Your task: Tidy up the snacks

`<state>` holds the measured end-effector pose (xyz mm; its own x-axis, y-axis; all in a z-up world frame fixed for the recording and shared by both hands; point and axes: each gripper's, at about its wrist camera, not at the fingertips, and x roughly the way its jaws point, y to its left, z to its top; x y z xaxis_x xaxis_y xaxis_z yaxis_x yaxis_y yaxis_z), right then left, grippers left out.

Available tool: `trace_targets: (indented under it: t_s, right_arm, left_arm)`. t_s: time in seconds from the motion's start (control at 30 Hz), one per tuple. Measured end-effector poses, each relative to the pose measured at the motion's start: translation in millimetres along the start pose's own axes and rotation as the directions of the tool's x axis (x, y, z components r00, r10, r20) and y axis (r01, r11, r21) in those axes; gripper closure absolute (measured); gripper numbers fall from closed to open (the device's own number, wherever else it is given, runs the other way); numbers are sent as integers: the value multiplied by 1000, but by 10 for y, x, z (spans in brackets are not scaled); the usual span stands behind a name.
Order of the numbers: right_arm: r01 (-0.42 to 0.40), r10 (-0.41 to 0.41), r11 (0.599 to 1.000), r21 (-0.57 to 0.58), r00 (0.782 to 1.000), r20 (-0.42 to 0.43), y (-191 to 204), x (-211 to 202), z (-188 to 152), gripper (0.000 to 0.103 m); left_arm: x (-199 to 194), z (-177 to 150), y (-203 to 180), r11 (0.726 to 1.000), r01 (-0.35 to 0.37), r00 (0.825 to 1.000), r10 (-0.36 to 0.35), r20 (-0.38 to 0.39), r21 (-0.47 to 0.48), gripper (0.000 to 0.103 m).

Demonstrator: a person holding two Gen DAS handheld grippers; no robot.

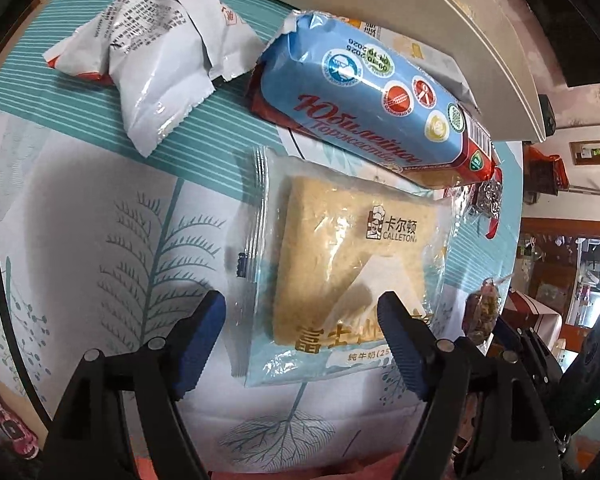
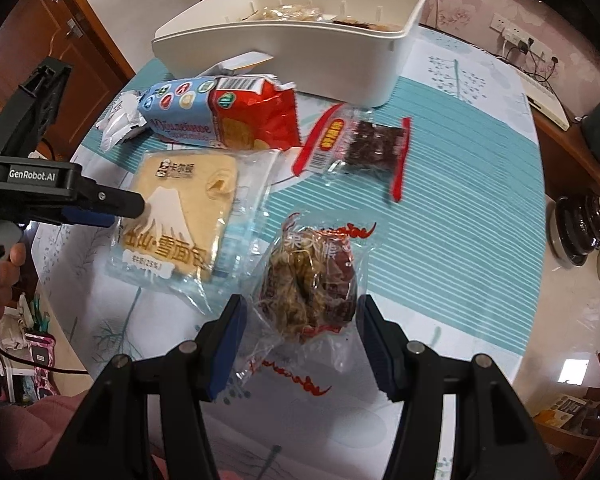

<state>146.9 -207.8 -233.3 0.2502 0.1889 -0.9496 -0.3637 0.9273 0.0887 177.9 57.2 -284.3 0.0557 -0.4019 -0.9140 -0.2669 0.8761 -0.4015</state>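
Two grippers: both point steeply down at the table, each over its own packet.
Left gripper [image 1: 302, 336]: jaws spread wide, nothing gripped; pads stand on either side of the near end of the bread packet [image 1: 348, 264], apart from it as far as the left wrist view shows.
Bread packet, position: flat on the tablecloth [image 1: 100, 208], directly below and ahead of the left gripper; long axis runs away from the gripper toward the bin, so the jaws straddle its width.
Right gripper [image 2: 298, 336]: jaws about half spread, bracketing the floss-cake packet [image 2: 312, 280]; the pads sit just beside its clear wrapper, and I cannot tell whether they touch it.
Floss-cake packet, position: just right of the bread packet, nearer the right hand; its loose wrapper reaches down between the right fingers.
Biscuit pack [image 1: 376, 104]: blue and red, lying crosswise beyond the bread packet, its near edge overlapping the bread's far end.
White pouch [image 1: 156, 64]: crumpled, to the left of the biscuit pack.
Dark-snack packet [image 2: 360, 144]: red-edged, between the floss-cake packet and the bin.
Bin [image 2: 284, 64]: cream plastic, at the far side of the table, already holding some snacks.
Judgement: each hand is nearest its own packet; closing across the width seems the likely next move.
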Motion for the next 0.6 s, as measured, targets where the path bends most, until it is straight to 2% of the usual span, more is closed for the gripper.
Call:
trace_targets:
  t_s: [0.2, 0.37, 0.6]
  right_arm:
    - [-18, 18, 1000, -6, 1000, -16, 60, 66, 49, 46]
    - [-30, 30, 1000, 1, 999, -29, 40, 111, 67, 46]
    - [-49, 49, 999, 6, 998, -44, -9, 139, 77, 46]
  left_arm:
    - [66, 9, -17, 999, -32, 999, 33, -33, 25, 23]
    - [109, 19, -109, 998, -56, 998, 58, -38, 36, 16]
    - [245, 34, -343, 990, -137, 989, 138, -42, 29, 8]
